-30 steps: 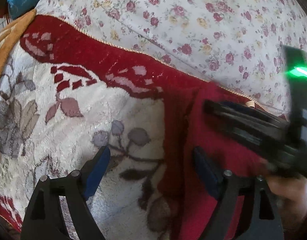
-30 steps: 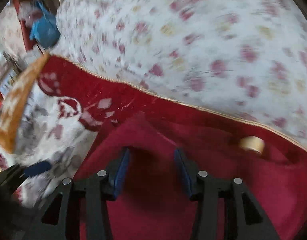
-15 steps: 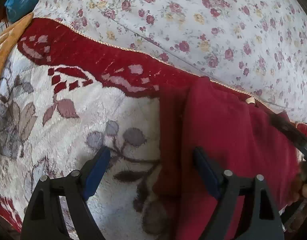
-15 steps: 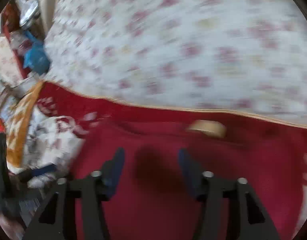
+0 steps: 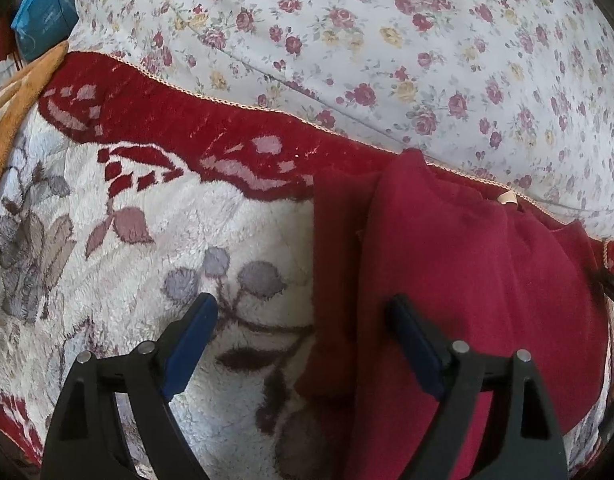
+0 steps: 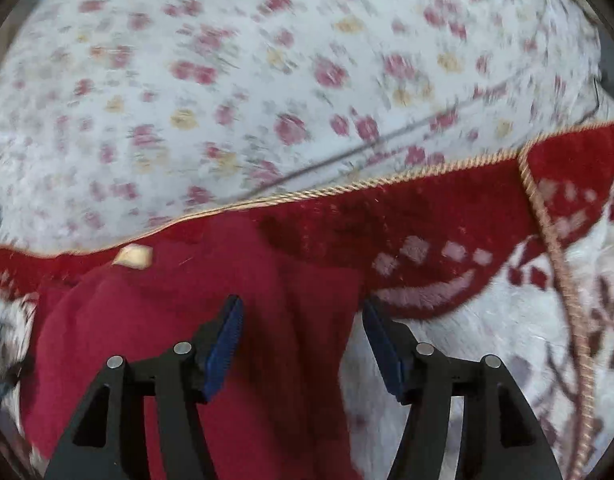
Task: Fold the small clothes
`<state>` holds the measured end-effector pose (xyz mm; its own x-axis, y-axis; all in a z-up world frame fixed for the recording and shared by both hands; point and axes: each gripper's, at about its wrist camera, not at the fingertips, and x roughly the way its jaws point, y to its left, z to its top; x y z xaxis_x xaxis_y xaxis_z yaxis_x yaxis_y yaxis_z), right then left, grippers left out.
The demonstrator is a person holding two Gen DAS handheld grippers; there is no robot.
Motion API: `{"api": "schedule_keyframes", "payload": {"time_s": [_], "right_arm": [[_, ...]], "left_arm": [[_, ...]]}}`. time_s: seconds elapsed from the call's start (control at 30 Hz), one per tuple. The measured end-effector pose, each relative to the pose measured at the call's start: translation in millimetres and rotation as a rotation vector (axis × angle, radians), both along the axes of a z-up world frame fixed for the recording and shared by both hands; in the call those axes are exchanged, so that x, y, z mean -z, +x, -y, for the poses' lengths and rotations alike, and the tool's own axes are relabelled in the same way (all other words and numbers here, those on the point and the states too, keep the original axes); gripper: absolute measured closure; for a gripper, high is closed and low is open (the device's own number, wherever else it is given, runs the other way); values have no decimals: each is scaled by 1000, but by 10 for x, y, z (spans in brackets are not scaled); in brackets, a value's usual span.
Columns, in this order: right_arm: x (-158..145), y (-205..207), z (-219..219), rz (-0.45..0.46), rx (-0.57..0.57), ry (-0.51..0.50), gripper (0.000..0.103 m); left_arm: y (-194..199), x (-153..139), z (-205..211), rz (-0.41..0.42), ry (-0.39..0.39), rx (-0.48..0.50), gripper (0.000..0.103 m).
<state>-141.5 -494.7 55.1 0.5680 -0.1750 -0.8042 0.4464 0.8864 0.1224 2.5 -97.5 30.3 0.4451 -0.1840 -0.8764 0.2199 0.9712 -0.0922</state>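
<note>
A small dark red garment lies on a plush red-and-white blanket, with a cream label at its neck. One side is folded in, and a darker strip shows along its left edge. My left gripper is open and empty, low over that left edge. In the right wrist view the garment fills the lower left, its label at its top. My right gripper is open and empty, straddling the garment's right edge.
A white sheet with small roses lies beyond the blanket's corded hem. A blue bag sits at the far left. An orange blanket edge runs down the left side.
The right gripper has swung off the garment's middle to its right edge, leaving the left wrist view. The left gripper has barely moved. Both stay open.
</note>
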Motion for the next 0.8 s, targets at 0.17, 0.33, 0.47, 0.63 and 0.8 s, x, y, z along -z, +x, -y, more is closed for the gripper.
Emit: {"api": "schedule_keyframes", "payload": {"time_s": [0.17,0.33,0.47,0.63,0.8], "right_arm": [[-134,-349,-449,11,-119,-25,37],[111,-528,-792,-74,-190,-47,37],[292,-612,-816,-114,-191,-89,39],[97,-687,-880,-91,-184,-73,38],[118,-716,-811,-98,-148,-93,38]], "left_arm": [[-9,0,-6,7,-4,-6,16],[-19,-5,-6,13,-1,-2,16],[-30,-18,-7,19,2,-1,16],[-142,-116,-44,40,-1,4,16],[-306,-191,-51,43,-6,43,16]]}}
